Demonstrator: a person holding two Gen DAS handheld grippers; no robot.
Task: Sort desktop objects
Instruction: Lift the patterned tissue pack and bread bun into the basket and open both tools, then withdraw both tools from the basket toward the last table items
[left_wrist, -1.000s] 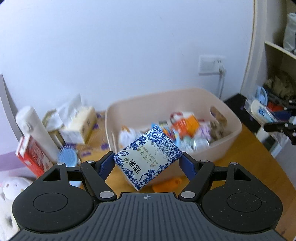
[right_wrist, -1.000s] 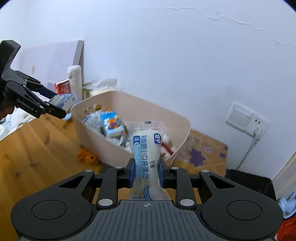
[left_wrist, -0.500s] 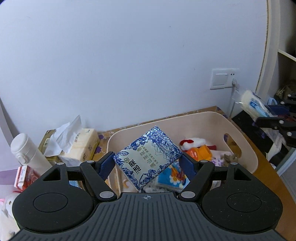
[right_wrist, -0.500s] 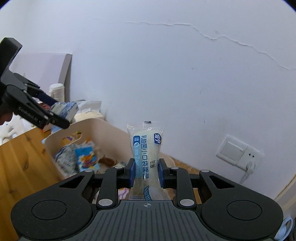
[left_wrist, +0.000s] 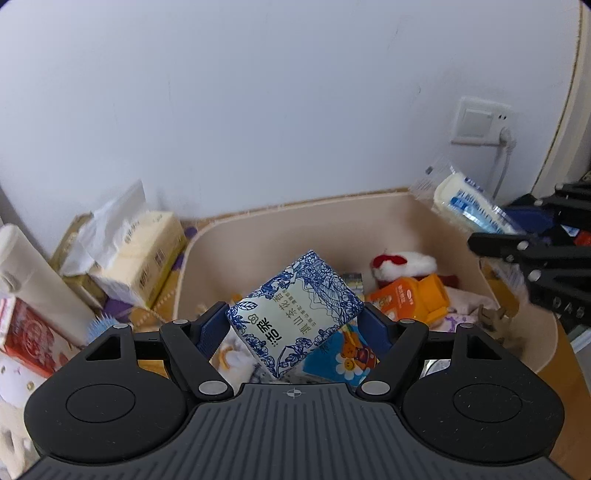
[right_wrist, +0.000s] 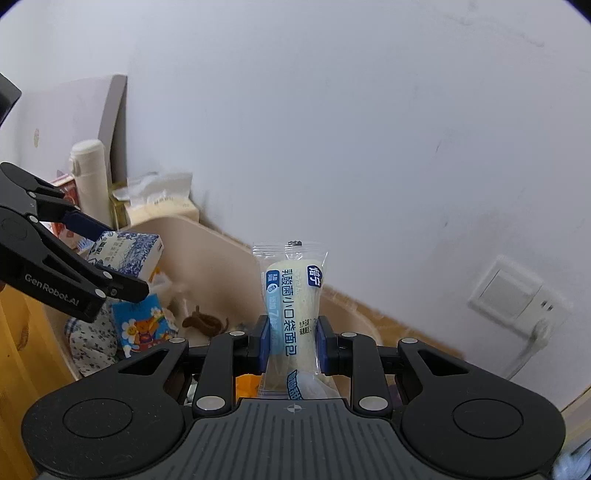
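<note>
Between my left jaws: my left gripper (left_wrist: 294, 325) clamps the blue-patterned tissue pack (left_wrist: 293, 314), tilted, above the beige bin (left_wrist: 332, 221).
Below both jaws: bin holds an orange bottle (left_wrist: 410, 295) and a bear packet (left_wrist: 343, 360).
Between my right jaws: my right gripper (right_wrist: 291, 341) pinches the bread packet (right_wrist: 293, 306) upright over the bin.

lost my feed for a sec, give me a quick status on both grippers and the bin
Left gripper shut on tissue pack, above the bin. Right gripper shut on bread packet, at the bin's edge. Bin already crowded; nothing blocking.
</note>
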